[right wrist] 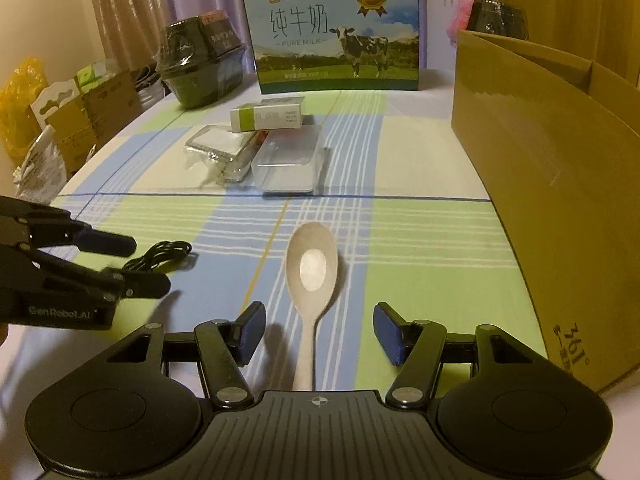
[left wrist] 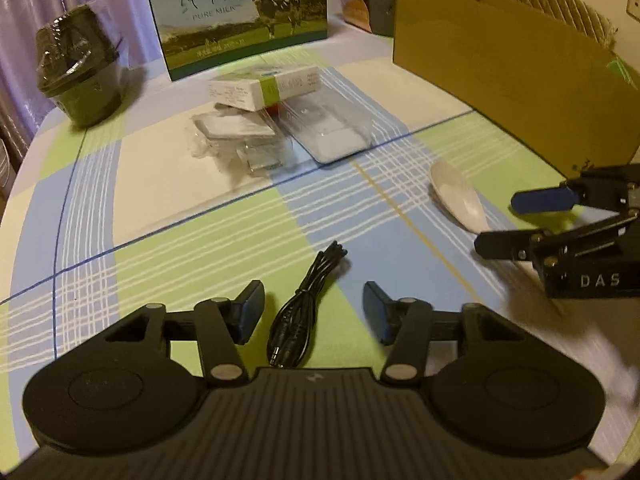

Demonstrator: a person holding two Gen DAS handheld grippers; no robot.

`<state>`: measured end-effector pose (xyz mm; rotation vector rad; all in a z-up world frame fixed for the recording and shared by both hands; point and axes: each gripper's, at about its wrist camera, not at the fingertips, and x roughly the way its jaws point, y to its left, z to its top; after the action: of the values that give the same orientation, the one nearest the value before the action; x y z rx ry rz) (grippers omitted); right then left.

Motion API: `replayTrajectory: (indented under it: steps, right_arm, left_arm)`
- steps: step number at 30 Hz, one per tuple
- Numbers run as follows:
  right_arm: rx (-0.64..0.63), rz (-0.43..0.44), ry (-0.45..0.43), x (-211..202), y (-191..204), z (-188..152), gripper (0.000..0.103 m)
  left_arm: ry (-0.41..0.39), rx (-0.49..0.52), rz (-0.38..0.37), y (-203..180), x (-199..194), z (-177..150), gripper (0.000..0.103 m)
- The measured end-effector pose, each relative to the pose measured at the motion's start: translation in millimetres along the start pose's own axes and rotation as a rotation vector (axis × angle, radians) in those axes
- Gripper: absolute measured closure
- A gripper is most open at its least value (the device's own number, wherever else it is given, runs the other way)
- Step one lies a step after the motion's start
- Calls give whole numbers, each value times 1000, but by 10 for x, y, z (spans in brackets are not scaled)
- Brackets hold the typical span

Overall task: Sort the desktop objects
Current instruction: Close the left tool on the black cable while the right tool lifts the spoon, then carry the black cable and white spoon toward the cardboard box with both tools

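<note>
Black cable [left wrist: 308,304] btwn left gripper [left wrist: 314,308] pads (apart)

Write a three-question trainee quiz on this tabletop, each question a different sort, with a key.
1. True or false: the left gripper is shut on the black cable.
2. What lies between the right gripper's fingers? A) the spoon B) the white box C) the clear case
3. Fill in: the cardboard box stands on the ____ side of the table in the right wrist view.

Key: 1 false, both grippers are open; 2 A; 3 right.
</note>
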<state>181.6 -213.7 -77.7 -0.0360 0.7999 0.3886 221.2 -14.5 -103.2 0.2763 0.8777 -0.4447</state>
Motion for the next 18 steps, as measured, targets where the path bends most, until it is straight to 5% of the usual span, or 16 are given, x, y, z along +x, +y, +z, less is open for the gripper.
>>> replayTrajectory:
  steps: [5,18]
  right_arm:
    - [4,5,-4,29,-11,6,43]
    - [-92,-18,-25,292,140,153,40]
  left_arm:
    - [43,-89,-19,130,4,-8,87]
    - [20,-194,-33,228,-70,-1,88]
